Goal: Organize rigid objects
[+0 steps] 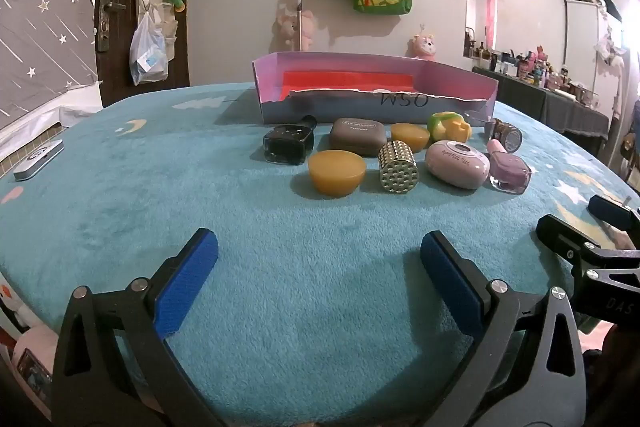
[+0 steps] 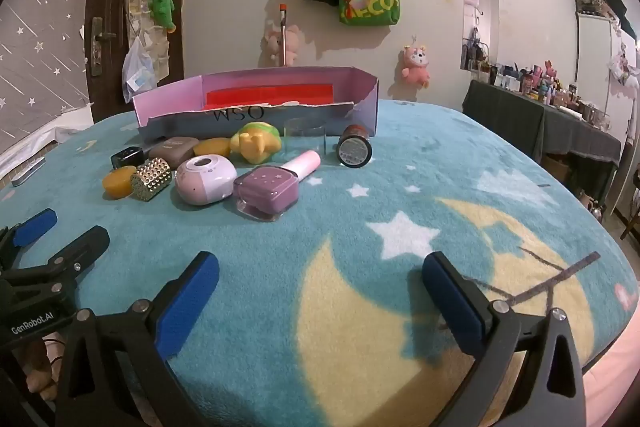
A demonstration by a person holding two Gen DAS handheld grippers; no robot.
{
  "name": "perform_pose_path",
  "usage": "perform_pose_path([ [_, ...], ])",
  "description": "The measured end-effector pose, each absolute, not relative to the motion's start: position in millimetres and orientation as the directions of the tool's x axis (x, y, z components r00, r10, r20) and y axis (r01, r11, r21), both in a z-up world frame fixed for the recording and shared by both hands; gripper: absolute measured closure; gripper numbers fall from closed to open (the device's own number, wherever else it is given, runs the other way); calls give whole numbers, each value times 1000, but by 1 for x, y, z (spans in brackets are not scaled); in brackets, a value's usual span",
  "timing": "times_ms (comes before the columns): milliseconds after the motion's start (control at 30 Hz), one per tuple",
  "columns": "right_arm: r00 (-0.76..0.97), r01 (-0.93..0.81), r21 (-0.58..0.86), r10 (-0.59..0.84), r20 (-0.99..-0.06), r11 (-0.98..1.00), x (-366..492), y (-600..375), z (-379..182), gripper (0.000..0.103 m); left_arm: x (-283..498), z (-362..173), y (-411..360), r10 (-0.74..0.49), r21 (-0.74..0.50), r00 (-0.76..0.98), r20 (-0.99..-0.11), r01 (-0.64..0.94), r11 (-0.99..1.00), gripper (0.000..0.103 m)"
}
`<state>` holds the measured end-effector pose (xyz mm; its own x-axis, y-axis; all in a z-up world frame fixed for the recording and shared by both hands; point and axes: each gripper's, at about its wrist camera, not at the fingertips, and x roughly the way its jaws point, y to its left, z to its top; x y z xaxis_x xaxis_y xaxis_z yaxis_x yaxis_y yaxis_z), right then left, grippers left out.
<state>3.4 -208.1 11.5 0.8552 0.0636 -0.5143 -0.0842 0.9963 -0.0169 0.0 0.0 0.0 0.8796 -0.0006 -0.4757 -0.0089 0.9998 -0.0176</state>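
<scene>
Both grippers – left gripper (image 1: 319,279), right gripper (image 2: 321,301) – hovered wide open, empty, over the blanket (image 1: 168,195); trinkets (purple nail-polish bottle (image 2: 267,191), studded gold cylinder (image 1: 397,167)) sat clustered before the open cardboard box (image 1: 276,79), presumably their destination.

Box: shallow pink cardboard box (image 1: 460,79) at the far side of the teal fleece blanket (image 1: 160,187).
Before box: black square bottle (image 1: 288,143), brown eyeshadow case (image 1: 357,135), green-yellow toy (image 1: 448,126).
Nearer row: amber soap dome (image 1: 337,171), studded gold cylinder (image 1: 398,166), pink oval device (image 1: 456,163), purple nail polish bottle (image 1: 510,169), left to right.
Far left: silver flat device (image 1: 38,159).
</scene>
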Motion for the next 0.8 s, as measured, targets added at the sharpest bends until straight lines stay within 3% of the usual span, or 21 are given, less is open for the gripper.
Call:
perform_pose_path([
  [800, 862, -80, -24, 57, -504, 996, 2, -207, 11, 0, 0, 0, 0, 0, -17, 883, -470, -9, 1000, 0],
])
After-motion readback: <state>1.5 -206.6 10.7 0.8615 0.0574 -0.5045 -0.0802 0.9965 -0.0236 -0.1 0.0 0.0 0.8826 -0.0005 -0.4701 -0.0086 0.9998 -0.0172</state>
